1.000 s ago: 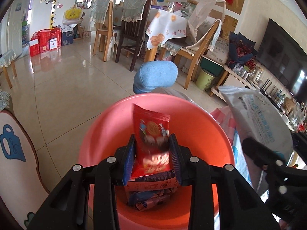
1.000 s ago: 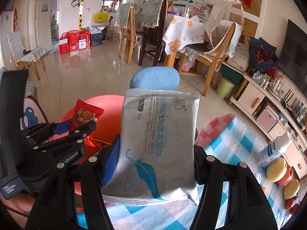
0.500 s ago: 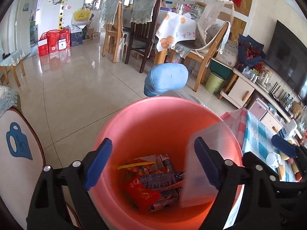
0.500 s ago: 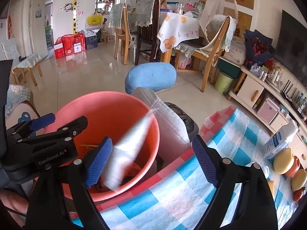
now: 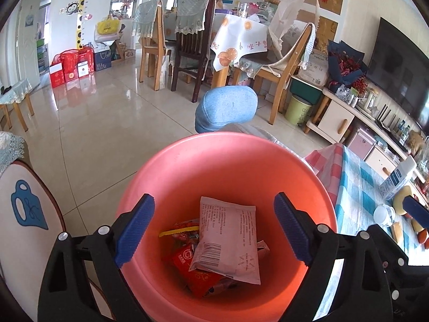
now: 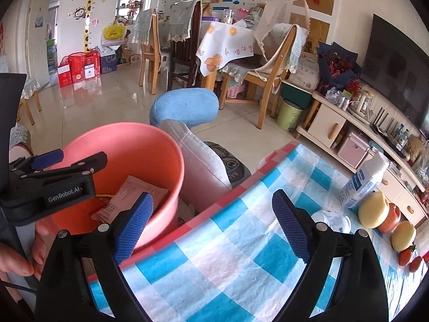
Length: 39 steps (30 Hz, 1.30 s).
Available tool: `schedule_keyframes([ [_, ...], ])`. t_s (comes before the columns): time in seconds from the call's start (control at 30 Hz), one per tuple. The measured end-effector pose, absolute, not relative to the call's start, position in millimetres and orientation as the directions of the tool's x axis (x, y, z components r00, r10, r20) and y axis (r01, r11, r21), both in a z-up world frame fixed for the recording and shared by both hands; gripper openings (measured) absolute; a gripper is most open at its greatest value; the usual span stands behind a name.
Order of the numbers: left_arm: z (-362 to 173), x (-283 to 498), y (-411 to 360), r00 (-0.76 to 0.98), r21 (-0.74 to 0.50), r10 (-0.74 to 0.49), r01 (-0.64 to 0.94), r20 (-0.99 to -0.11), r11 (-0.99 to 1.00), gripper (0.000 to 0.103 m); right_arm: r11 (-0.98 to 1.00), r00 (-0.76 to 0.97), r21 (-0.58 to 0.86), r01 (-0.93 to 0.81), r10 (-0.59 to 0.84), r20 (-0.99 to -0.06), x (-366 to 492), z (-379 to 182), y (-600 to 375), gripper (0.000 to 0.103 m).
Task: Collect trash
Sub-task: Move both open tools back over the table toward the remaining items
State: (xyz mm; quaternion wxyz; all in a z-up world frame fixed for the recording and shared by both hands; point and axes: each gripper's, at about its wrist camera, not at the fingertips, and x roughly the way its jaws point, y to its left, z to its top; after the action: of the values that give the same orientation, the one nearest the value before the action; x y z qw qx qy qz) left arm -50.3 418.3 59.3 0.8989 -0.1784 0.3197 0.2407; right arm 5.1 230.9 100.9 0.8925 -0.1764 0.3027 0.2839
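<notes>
A pink bucket [image 5: 228, 145] [image 6: 128, 145] stands beside the table edge. In it a white wipes packet [image 5: 228, 238] [image 6: 139, 190] lies face down on red snack wrappers [image 5: 198, 273]. My left gripper [image 5: 213, 201] [image 6: 69, 161] hangs over the bucket's mouth. Its jaws are opening wide, with nothing between them. My right gripper [image 6: 212, 198] is over the table's near-left edge, just right of the bucket. Its jaws are opening too and hold nothing.
The table has a blue-and-white checked cloth [image 6: 241, 241]. On its right side stand a milk carton [image 6: 362, 182], a small white cup [image 6: 332, 220] and several fruits [image 6: 374, 209]. A blue padded chair back [image 6: 185, 107] rises behind the bucket. A person's hand [image 6: 16, 255] holds the left gripper.
Both grippers opened. The red snack bag fell from the left one and the white packet from the right one into the bucket. The right gripper then shifted right over the tablecloth.
</notes>
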Motion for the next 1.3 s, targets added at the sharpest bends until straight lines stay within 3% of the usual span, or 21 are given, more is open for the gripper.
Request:
schedule_keyframes([
  [0.67, 78.5, -34.5, 358.0, 0.709, -0.06, 0.322, -0.456, -0.628, 0.888, 0.09, 0.869, 0.722, -0.14, -0.475, 0.293, -0.627, -6.0, 84.1, 133.9, 0.092],
  [1.2, 88.0, -33.1, 312.9, 0.723, 0.059, 0.342, -0.386, -0.601, 0.921, 0.091, 0.958, 0.768, -0.013, -0.285, 0.221, -0.601, -16.3, 78.5, 14.1, 0.092],
  [1.3, 89.1, -30.2, 298.3, 0.739, 0.068, 0.301, -0.328, -0.603, 0.942, 0.091, 0.967, 0.77, -0.008, -0.255, 0.198, -0.606, -17.5, 71.3, -8.9, 0.092],
])
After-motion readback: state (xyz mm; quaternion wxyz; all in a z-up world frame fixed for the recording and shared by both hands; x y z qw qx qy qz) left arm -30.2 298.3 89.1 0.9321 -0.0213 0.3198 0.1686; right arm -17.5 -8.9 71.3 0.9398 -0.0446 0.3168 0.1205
